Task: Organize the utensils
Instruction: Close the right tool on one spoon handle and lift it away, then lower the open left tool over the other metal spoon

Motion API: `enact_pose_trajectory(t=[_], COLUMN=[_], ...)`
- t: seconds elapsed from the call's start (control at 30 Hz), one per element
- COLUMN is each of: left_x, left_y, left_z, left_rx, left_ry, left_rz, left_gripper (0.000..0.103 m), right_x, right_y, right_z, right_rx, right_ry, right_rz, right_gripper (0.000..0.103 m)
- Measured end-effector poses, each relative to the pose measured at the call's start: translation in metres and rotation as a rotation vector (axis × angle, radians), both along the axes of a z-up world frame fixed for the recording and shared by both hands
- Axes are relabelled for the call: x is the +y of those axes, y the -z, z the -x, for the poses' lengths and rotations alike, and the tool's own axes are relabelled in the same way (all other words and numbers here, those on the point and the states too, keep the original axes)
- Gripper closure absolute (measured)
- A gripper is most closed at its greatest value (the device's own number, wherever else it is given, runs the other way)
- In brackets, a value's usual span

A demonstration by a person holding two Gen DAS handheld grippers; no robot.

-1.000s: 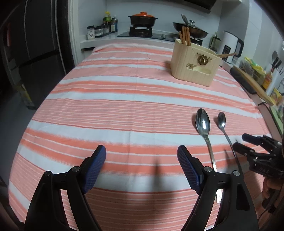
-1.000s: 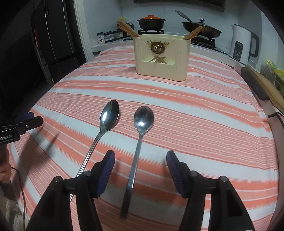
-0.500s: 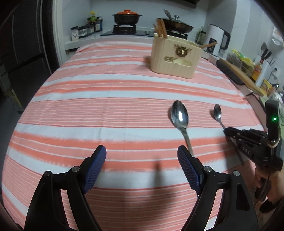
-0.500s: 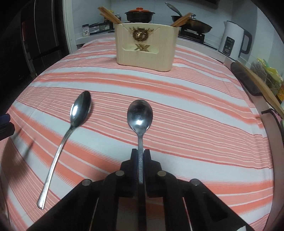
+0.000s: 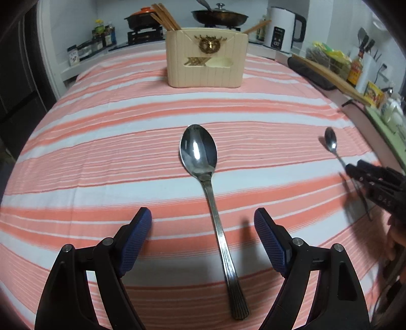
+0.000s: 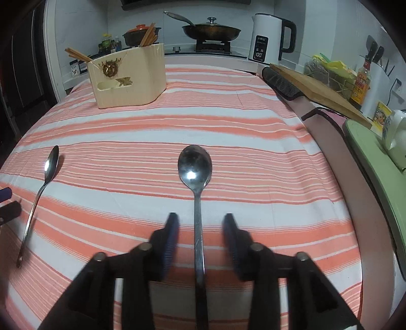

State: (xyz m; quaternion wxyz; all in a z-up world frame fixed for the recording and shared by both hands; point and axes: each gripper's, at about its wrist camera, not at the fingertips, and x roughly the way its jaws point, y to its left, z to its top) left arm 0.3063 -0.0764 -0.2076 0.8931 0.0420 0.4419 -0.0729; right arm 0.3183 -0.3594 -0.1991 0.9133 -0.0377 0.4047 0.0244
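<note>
- Left tongs [image 5: 203, 238] are released, pads wide apart either side of the ridged-handled spoon [image 5: 203, 162] lying on the striped table [image 5: 101, 127].
- Right tongs [image 6: 200, 233] are released too, straddling the plain spoon [image 6: 195, 170], pads not touching it.
- The cream utensil holder [image 5: 206, 61] stands near the table's far edge, with chopsticks [image 5: 165, 15] inside.

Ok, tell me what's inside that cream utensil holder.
Wooden chopsticks stick out of the cream utensil holder at its left end, one more at its right. Its walls hide anything lower.
</note>
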Motion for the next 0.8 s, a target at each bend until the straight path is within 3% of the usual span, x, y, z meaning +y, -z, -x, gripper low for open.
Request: enact_pose_trajectory(t=[0.07,0.1,0.13,0.17,0.23,0.27,0.47,0.57,0.6,0.63,0.7,0.8], left_x=[-0.011,-0.012,-0.009,-0.005,0.006,0.013,0.071,0.098,0.105,0.111,0.115,0.109], left_y=[0.006,0.009,0.010,0.010,0.008,0.008,0.008,0.008,0.007,0.006,0.000,-0.007], left_z=[-0.002,-0.002,-0.002,-0.003,-0.004,-0.005,-0.011,-0.011,-0.011,-0.011,-0.010,-0.008], left_rx=[-0.016,-0.016,-0.011,-0.009,-0.007,-0.008,-0.011,0.007,0.019,0.027,0.010,-0.027], left_ry=[0.006,0.014,0.016,0.004,-0.027,-0.047,-0.190,-0.233,-0.229,-0.211,-0.145,-0.051], left_rz=[-0.089,-0.095,-0.071,-0.044,-0.033,-0.035,-0.023,0.007,0.023,0.039,0.059,0.027], left_gripper=[0.031,0.053,0.064,0.067,0.091,0.094,0.092,0.086,0.072,0.046,0.024,0.016], right_x=[0.000,-0.001,-0.004,-0.005,-0.008,-0.011,-0.028,-0.034,-0.035,-0.035,-0.031,-0.020], right_y=[-0.004,-0.007,-0.009,-0.012,-0.017,-0.019,-0.015,-0.009,-0.008,-0.007,-0.006,-0.002], right_z=[0.004,0.006,0.009,0.011,0.015,0.016,0.018,0.016,0.015,0.015,0.014,0.010], right_rx=[-0.016,-0.027,-0.038,-0.049,-0.068,-0.072,-0.065,-0.030,-0.015,-0.005,0.005,0.015], right_ry=[-0.002,-0.001,0.002,0.005,0.010,0.012,0.026,0.015,0.003,-0.012,-0.044,-0.095], right_rz=[-0.004,-0.011,-0.015,-0.015,-0.018,-0.021,-0.029,-0.057,-0.072,-0.087,-0.098,-0.083], right_gripper=[0.057,0.057,0.057,0.057,0.056,0.056,0.056,0.056,0.054,0.048,0.036,0.029])
